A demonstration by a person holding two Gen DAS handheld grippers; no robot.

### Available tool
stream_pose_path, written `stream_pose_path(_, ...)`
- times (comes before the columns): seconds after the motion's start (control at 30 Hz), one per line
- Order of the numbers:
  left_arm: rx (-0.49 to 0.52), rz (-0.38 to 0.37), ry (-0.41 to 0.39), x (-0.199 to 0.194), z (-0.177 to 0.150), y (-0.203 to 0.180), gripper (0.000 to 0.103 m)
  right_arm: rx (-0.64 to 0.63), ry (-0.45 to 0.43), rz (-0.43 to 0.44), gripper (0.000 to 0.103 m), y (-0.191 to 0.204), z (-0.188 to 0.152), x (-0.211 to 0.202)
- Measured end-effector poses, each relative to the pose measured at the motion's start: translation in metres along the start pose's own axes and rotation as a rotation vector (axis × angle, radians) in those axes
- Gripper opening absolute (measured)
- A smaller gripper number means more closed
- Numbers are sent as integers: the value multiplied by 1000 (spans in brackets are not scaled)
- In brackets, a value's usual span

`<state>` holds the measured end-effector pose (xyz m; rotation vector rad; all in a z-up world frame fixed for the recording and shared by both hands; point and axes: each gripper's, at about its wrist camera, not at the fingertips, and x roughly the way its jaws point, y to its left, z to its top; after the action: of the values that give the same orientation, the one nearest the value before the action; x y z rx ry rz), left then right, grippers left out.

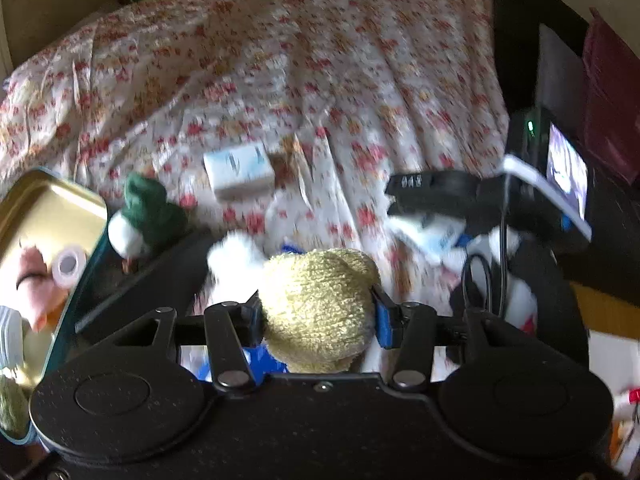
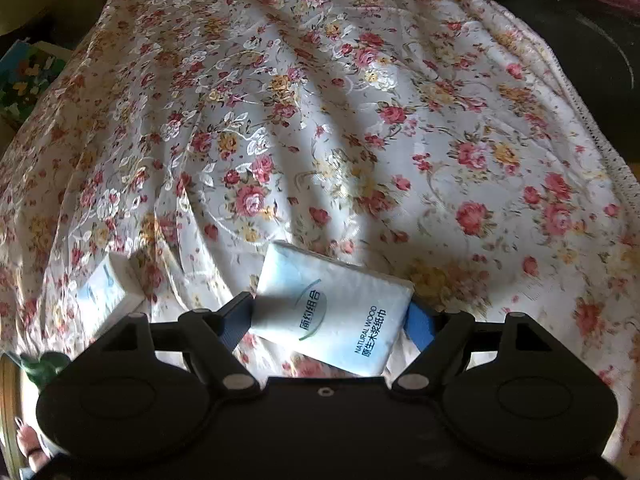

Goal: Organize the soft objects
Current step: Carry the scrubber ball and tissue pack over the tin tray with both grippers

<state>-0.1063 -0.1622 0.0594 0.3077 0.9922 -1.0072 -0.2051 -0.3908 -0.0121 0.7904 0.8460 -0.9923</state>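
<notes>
Both grippers are loaded rn: left gripper (image 1: 318,316) clamps a yellow plush toy (image 1: 320,304) right of the gold tin (image 1: 48,204), right gripper (image 2: 332,322) pinches a tissue pack (image 2: 332,312) farther right. Imo drop plush in first, keep grip firm.

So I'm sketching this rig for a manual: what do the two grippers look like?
Both match: a matte black body with two round discs, black linkage bars on silver pivot pins, and blue pads on the fingers. The left gripper sees the right gripper side-on, carrying a black camera, a lit screen, and black and white cables.
</notes>
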Motion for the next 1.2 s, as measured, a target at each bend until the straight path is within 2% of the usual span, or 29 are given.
stream_pose_path(0.27, 82, -82, 78, -15, -43, -5, 49, 8, 6, 17, 79, -29, -49, -32)
stream_pose_path(0.33, 91, -98, 98, -17, -51, -3, 49, 8, -3, 59, 78, -30, -56, -43)
stream_pose_path(0.4, 99, -103, 114, -18, -58, -2, 49, -19, -23, 50, 79, -25, -66, -54)
stream_pose_path(0.8, 105, -73, 148, -30, -91, 24, 49, -212, -6, 56, 79, -16, -134, -97)
stream_pose_path(0.93, 73, -58, 160, -32, -95, 40, 49, -337, -60, 9, 79, -3, -155, -109)
stream_pose_path(1.2, -17, -9, 146, -39, -91, 76, 49, -518, -24, 86, 79, 23, -181, -118)
